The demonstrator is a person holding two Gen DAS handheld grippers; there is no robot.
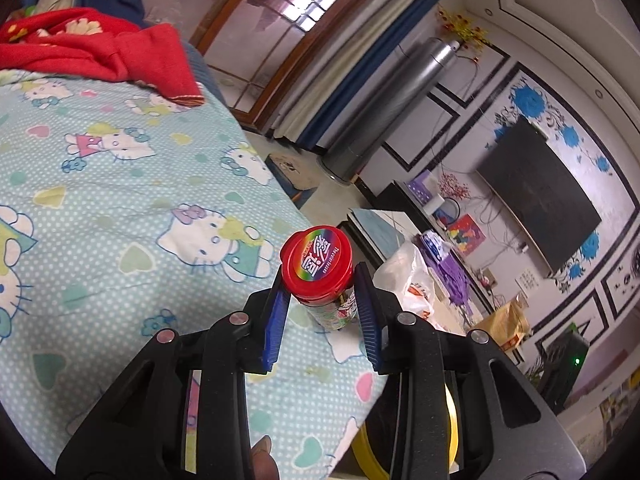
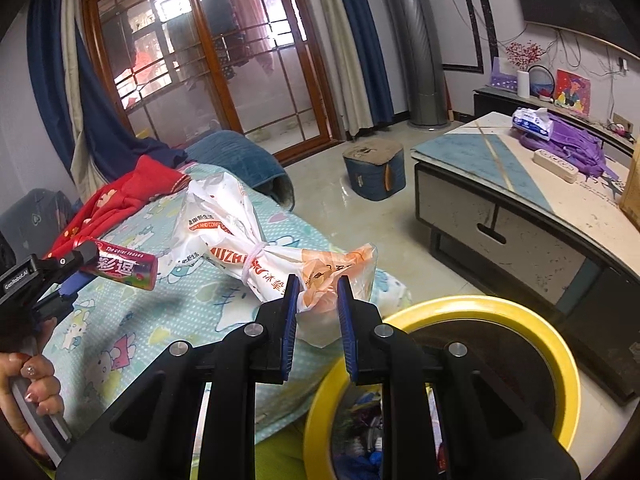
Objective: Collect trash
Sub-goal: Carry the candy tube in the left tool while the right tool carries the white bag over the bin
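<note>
Crinkled plastic bag [image 2: 280, 256] in right tongs [image 2: 318, 292]

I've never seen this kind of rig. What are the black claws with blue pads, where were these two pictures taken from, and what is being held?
No robot here: a person carries a hand-held gripper in each hand, with a fisheye camera on each looking along its fingers. In the left wrist view, the left gripper is shut on a red-capped candy tube above the cartoon bedsheet. In the right wrist view, the right gripper pinches a white and orange plastic bag, tied with a band, near a yellow-rimmed bin that already holds rubbish. That view also shows the left gripper and the person's hand at the left edge.
</note>
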